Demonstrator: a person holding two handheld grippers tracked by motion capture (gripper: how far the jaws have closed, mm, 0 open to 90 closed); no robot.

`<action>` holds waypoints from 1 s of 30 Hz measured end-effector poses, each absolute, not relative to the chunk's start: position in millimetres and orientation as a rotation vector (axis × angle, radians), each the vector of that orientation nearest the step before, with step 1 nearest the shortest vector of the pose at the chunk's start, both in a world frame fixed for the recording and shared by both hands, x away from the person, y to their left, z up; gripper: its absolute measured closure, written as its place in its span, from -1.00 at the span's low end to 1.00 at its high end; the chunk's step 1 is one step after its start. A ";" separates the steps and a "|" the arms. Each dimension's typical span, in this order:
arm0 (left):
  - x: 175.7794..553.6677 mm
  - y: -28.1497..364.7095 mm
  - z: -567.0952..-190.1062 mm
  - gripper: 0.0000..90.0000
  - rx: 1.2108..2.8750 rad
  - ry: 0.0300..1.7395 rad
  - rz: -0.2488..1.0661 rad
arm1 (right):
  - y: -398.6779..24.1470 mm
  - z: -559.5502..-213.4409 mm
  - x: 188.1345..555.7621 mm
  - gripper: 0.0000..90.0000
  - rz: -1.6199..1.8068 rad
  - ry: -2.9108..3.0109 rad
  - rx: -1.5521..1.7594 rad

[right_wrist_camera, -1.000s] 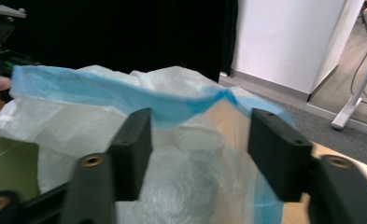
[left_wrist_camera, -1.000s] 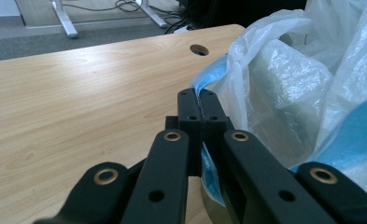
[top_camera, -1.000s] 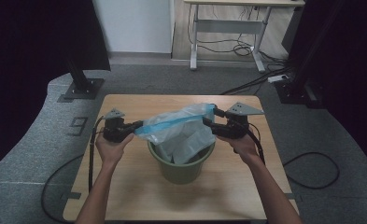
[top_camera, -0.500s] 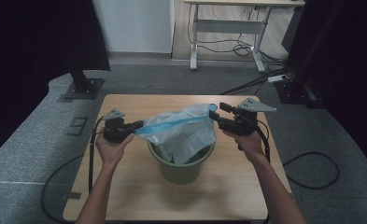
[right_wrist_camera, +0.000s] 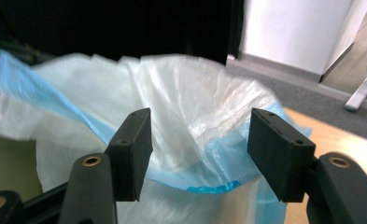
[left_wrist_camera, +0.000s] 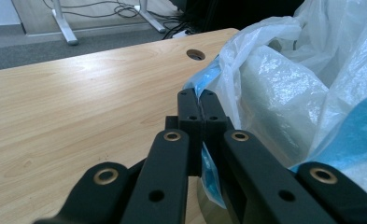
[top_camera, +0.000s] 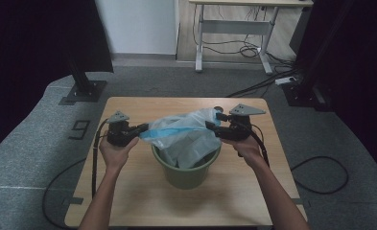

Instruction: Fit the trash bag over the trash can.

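Observation:
A green bucket (top_camera: 186,171) stands mid-table with a translucent white bag (top_camera: 183,133) in it, and the bag's blue rim (right_wrist_camera: 209,183) is lifted above the bucket. My left gripper (top_camera: 143,129) is at the bag's left side. In the left gripper view it (left_wrist_camera: 196,95) is shut on the blue edge of the bag (left_wrist_camera: 284,79). My right gripper (top_camera: 211,125) is at the bag's right side. In the right gripper view it (right_wrist_camera: 204,140) is open, with the bag (right_wrist_camera: 190,93) and its blue rim lying between the jaws, not pinched.
The wooden table (top_camera: 143,108) has a small round hole (left_wrist_camera: 196,54) near its far edge. Cables trail from both grippers off the table's sides. Dark stand bases (top_camera: 83,91) and a white desk frame (top_camera: 234,28) stand on the floor beyond.
My right gripper swung up and to the right half a second ago, and has come back down against the bag's right side. The left gripper has hardly moved and still holds the rim.

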State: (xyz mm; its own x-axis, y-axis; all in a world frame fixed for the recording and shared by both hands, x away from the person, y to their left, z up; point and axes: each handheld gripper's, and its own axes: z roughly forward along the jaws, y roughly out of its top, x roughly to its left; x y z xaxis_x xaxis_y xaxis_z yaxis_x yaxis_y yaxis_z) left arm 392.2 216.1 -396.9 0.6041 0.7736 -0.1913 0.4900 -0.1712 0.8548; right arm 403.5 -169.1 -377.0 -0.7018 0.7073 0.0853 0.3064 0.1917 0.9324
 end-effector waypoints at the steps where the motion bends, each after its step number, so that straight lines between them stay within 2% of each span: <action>1: 391.9 216.2 -396.7 1.00 1.827 1.023 0.354 | -168.1 -379.6 403.2 -0.12 1.506 2.118 0.952; 3: 391.4 216.2 -396.4 1.00 1.828 1.022 0.355 | -164.6 -388.8 402.3 -0.06 1.463 2.141 0.938; 5: 391.3 216.2 -396.4 1.00 1.828 1.022 0.354 | -163.4 -391.6 401.9 0.11 1.438 2.139 0.931; 6: 391.4 216.2 -396.3 1.00 1.827 1.022 0.354 | -163.4 -391.6 401.9 0.11 1.438 2.139 0.931; 8: 391.7 216.2 -396.5 1.00 1.826 1.023 0.353 | -163.5 -391.2 401.1 0.34 1.430 2.122 0.927; 9: 391.9 216.1 -396.7 1.00 1.826 1.023 0.352 | -164.9 -390.1 400.8 0.57 1.415 2.095 0.941; 11: 392.0 216.0 -396.8 1.00 1.826 1.023 0.353 | -167.2 -389.0 400.0 0.73 1.401 2.080 0.943; 12: 392.0 215.9 -396.9 1.00 1.827 1.023 0.353 | -167.2 -389.0 400.0 0.73 1.401 2.080 0.943; 13: 391.8 215.9 -396.7 1.00 1.827 1.022 0.353 | -169.2 -386.3 396.0 0.85 1.406 2.057 0.935; 23: 391.2 216.0 -396.5 1.00 1.854 1.020 0.348 | -184.8 -376.9 359.9 0.95 1.474 2.020 0.871; 26: 390.5 215.8 -397.1 1.00 1.856 1.015 0.345 | -194.5 -381.9 332.4 0.95 1.519 2.021 0.853; 30: 385.5 215.0 -397.4 1.00 1.865 0.996 0.345 | -198.9 -389.2 314.0 0.96 1.573 2.026 0.843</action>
